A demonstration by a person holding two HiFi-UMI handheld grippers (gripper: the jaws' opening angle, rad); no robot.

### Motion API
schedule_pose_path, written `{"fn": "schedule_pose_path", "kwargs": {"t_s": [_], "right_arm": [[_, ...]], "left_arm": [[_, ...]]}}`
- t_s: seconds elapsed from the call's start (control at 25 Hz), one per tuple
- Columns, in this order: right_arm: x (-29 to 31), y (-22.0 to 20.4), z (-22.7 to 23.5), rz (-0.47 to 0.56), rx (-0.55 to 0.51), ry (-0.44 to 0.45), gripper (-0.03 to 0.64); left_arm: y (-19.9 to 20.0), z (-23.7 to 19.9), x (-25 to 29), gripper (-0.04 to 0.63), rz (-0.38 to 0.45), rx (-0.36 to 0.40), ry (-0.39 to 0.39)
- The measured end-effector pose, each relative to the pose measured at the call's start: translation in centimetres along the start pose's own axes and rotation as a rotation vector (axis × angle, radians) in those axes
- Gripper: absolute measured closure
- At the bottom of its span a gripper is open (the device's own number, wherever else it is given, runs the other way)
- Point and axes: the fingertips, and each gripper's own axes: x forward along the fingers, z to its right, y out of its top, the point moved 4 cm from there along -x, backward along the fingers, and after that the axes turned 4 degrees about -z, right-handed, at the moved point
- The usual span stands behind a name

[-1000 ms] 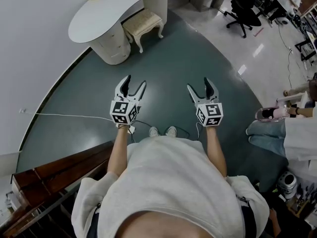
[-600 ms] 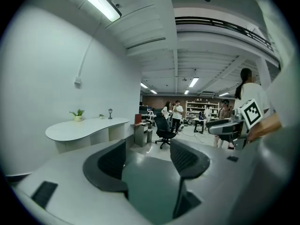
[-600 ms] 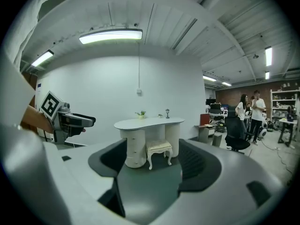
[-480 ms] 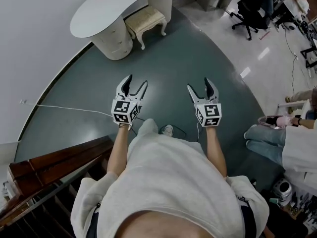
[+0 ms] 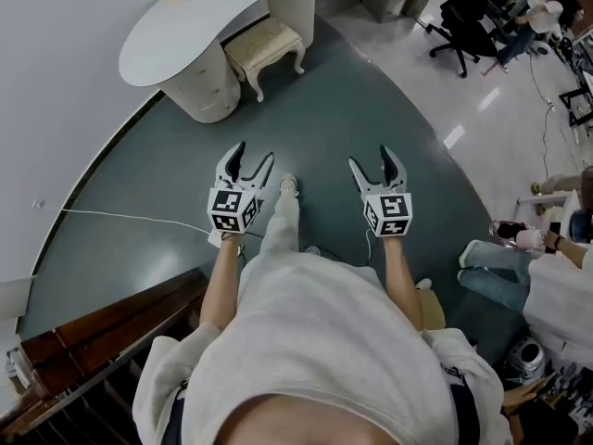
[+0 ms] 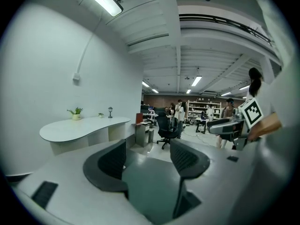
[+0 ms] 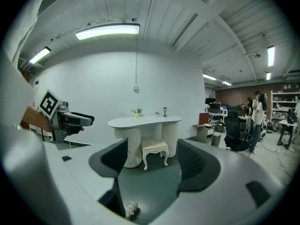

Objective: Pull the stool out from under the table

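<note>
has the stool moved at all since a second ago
No. The stool sits in the same place against the table as before, partly tucked under its edge between the two supports. Only the camera views have shifted.

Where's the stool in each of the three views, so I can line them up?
Head view: stool near the top, left of centre, at the table's edge.
Left gripper view: stool not visible; only the table shows, at left.
Right gripper view: stool at centre, below the table.
Shared landmark: the white curved table, in all three views.
</note>
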Motion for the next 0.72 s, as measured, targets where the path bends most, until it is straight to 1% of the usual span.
{"fn": "schedule_pose_path", "kwargs": {"t_s": [0.2, 0.72], "right_arm": [[5.0, 1.4, 2.2, -0.012, 0.000, -0.020, 0.304], [21.4, 8.6, 7.7, -0.034, -0.006, -0.080, 0.311]], "left_arm": [[1.5, -3.1, 5.5, 0.322, -0.002, 0.009, -0.024], [8.3, -14.8, 21.0, 0.322, 0.010, 0.006, -0.084]]}}
